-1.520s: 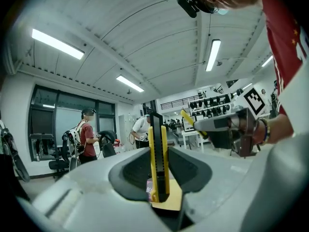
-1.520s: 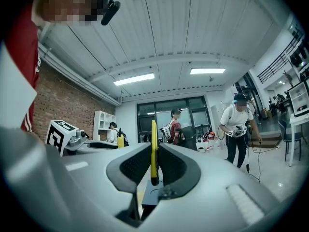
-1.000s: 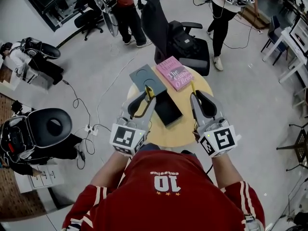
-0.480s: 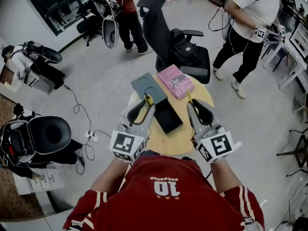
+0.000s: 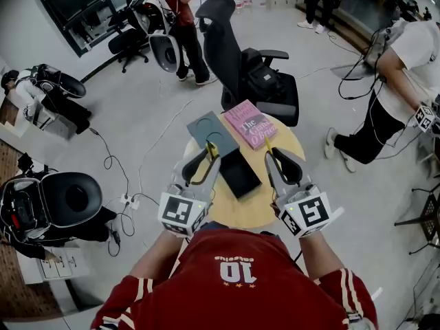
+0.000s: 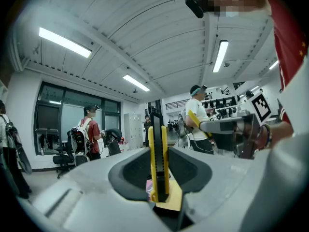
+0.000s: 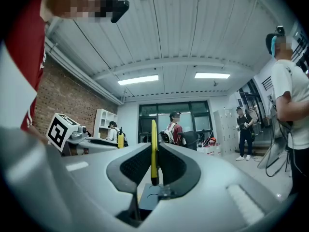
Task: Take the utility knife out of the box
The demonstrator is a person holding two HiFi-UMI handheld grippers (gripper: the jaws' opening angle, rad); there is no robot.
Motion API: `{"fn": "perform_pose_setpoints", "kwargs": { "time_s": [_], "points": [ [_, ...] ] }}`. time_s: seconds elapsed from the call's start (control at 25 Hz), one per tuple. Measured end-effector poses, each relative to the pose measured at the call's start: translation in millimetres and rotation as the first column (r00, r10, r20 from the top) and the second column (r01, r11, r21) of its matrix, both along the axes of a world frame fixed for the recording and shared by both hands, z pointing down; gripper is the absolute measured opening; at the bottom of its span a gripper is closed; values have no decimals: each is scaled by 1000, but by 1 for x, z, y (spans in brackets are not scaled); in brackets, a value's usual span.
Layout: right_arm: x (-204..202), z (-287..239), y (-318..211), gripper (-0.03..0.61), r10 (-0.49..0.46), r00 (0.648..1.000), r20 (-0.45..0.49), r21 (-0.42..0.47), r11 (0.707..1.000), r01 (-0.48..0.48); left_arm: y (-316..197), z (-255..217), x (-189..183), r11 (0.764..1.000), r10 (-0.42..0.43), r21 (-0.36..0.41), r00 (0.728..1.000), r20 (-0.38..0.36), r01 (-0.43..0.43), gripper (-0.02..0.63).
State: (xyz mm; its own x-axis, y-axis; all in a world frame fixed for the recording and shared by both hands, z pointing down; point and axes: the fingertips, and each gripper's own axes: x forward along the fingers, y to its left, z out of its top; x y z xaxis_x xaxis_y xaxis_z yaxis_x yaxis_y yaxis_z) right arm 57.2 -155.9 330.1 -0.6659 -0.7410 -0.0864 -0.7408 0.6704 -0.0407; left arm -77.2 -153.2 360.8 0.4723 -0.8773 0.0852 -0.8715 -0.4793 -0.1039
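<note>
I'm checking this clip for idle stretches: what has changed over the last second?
Only a bystander in white moved, walking from the far side of the room to the right edge. The left gripper stays clamped on the utility knife; the right gripper stays shut. Box, book and table are unmoved.
</note>
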Motion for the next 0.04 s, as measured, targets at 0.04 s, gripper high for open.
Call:
{"fn": "perform_pose_setpoints", "kwargs": {
  "time_s": [0.04],
  "points": [
    [-1,0,0,44,-2,1000,-1,0,1000,2,-1,0,-1,1000,0,0,1000,-2,0,124]
  ]
}}
